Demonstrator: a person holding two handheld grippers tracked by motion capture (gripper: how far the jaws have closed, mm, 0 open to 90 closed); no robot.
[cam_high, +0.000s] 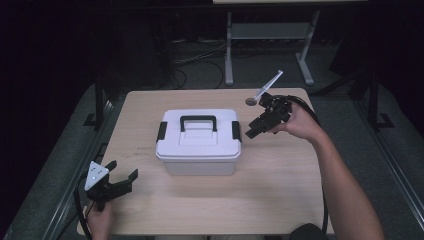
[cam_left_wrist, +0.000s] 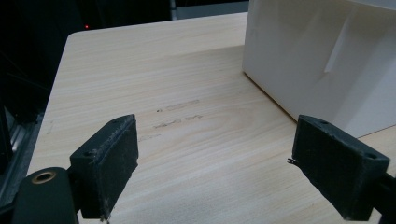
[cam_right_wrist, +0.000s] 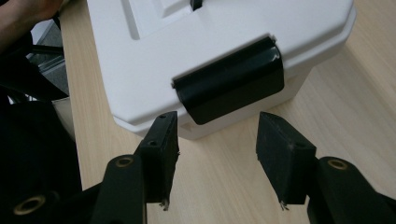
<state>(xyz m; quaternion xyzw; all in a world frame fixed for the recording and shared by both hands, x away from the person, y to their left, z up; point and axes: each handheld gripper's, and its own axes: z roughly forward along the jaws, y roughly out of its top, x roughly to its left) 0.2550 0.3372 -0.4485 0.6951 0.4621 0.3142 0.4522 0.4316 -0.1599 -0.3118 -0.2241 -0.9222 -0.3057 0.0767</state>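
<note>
White storage box (cam_high: 199, 142) at mid-worktop (cam_high: 280, 200), rigid smooth plastic and, I judge, light: I bring my right tool (cam_high: 254, 128), jaws apart and empty, toward its right black latch (cam_right_wrist: 229, 85), the firmest purchase; left tool (cam_high: 121, 181) wide, empty, near the front-left corner.

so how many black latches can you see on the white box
2. One latch sits on the left end of the white box, the other latch on the right end, just ahead of the right claw. Any on the far side would be hidden.
</note>
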